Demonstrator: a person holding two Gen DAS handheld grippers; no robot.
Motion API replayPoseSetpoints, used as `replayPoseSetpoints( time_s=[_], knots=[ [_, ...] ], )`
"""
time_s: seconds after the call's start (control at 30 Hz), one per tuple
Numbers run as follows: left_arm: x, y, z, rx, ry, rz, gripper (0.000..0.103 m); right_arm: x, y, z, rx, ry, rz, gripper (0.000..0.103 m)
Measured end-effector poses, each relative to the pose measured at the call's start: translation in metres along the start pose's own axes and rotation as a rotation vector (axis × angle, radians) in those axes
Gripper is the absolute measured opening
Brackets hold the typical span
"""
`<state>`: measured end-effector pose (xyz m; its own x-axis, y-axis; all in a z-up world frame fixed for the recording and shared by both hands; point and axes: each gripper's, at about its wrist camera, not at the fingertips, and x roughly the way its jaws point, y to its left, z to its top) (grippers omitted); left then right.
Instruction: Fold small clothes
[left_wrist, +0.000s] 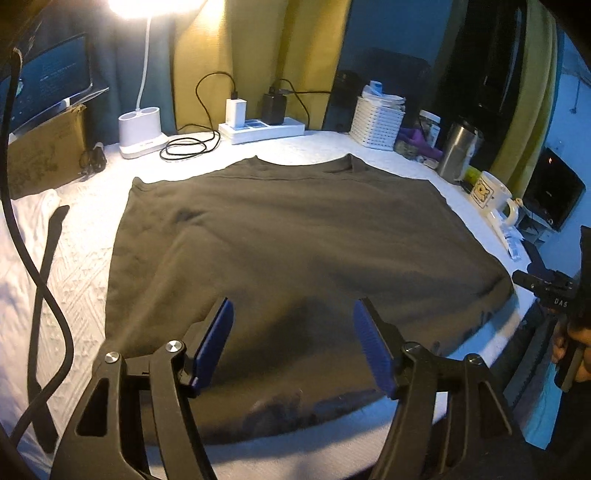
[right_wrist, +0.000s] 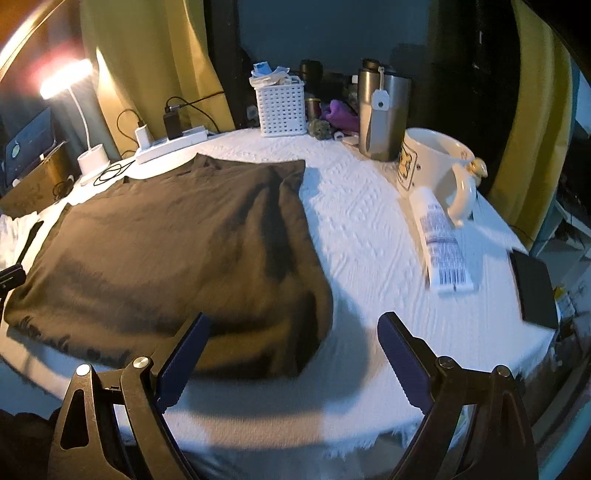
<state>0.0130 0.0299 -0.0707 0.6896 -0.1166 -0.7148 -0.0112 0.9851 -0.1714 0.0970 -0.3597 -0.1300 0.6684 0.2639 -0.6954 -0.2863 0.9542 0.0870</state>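
A dark olive garment (left_wrist: 288, 236) lies spread flat on a white textured cloth (left_wrist: 85, 236), neck opening at the far side. My left gripper (left_wrist: 293, 339) is open and empty, hovering over the garment's near hem. In the right wrist view the same garment (right_wrist: 177, 243) fills the left half, its right edge folded over. My right gripper (right_wrist: 291, 354) is open and empty, above the garment's near right corner and the bare cloth (right_wrist: 369, 236). The right gripper also shows at the right edge of the left wrist view (left_wrist: 546, 288).
Along the far edge stand a white lamp base (left_wrist: 142, 129), coiled black cable (left_wrist: 188, 146), power strip with chargers (left_wrist: 262, 125), white basket (left_wrist: 376, 122) and steel tumbler (left_wrist: 460, 147). On the right are a cream mug (right_wrist: 436, 166), a tube (right_wrist: 441, 243) and a black box (right_wrist: 535, 291).
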Motion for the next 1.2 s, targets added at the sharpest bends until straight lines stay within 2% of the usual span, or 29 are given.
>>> replayPoseSetpoints(
  time_s=[0.23,0.6,1.2],
  knots=[
    [-0.004,-0.01,-0.014,0.014,0.019,-0.007,0.068,-0.006,0.012,-0.026,0.023,0.032,0.071,0.093],
    [0.001,0.0,-0.016,-0.019,0.034,0.019,0.068,0.01,0.022,-0.033,0.114,0.086,0.247,0.093],
    [0.023,0.041,0.003,-0.076,0.061,0.083,0.068,0.053,0.032,0.009,0.176,0.086,0.207,0.094]
  ],
)
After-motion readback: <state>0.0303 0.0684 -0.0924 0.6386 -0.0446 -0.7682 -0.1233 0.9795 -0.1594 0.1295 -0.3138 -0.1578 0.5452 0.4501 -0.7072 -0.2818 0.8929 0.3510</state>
